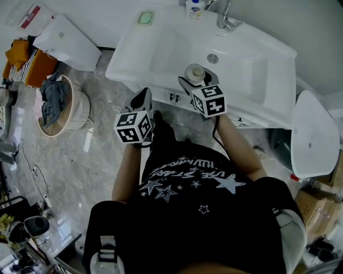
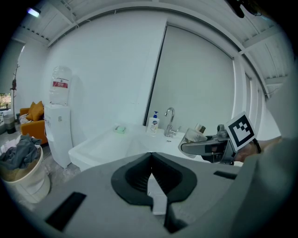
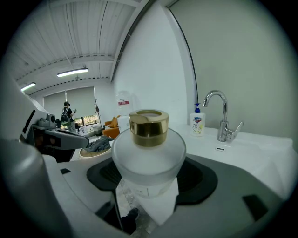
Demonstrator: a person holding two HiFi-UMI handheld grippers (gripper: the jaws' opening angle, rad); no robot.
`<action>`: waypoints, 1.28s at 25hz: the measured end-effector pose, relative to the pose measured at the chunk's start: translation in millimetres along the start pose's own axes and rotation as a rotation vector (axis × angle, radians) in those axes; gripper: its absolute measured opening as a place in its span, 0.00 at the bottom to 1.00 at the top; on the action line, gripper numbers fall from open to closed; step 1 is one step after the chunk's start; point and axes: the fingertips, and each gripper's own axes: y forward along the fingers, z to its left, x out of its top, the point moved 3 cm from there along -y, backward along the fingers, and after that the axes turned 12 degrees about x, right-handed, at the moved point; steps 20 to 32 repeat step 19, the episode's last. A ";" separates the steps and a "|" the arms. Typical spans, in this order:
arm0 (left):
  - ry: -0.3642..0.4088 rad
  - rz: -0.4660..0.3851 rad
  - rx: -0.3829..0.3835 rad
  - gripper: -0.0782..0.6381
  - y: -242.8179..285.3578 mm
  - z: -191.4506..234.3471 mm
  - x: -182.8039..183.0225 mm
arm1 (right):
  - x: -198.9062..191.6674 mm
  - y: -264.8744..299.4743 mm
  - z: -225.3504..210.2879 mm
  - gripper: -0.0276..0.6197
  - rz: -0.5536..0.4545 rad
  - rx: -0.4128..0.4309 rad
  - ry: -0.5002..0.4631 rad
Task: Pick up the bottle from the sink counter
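Observation:
A frosted glass bottle [image 3: 149, 151] with a gold cap [image 3: 149, 126] stands upright between the pads of my right gripper [image 3: 149, 183], which is shut on its body. In the head view the bottle [image 1: 195, 72] and right gripper [image 1: 197, 81] hang over the front rim of the white sink counter [image 1: 161, 59]. My left gripper [image 1: 142, 100] is lower and to the left, in front of the counter edge, shut with nothing held [image 2: 151, 173]. From the left gripper view the bottle [image 2: 194, 135] shows in the right gripper [image 2: 207, 148].
A chrome faucet [image 1: 226, 18], a soap pump bottle [image 1: 194, 8] and a green soap bar [image 1: 146, 17] sit at the back of the counter. A laundry basket [image 1: 56, 107] and a water dispenser [image 1: 64, 40] stand left; a white toilet [image 1: 313, 134] stands right.

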 end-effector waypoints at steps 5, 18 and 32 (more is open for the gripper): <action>0.013 -0.010 -0.001 0.12 -17.4 -15.2 -6.2 | -9.5 -23.2 6.8 0.56 -0.001 0.000 -0.003; 0.039 0.007 0.004 0.12 -48.0 -41.8 -29.7 | -32.8 -64.8 18.4 0.56 -0.014 0.003 0.001; 0.039 0.012 0.001 0.12 -49.2 -44.7 -32.4 | -35.9 -68.6 19.7 0.56 -0.013 0.004 0.002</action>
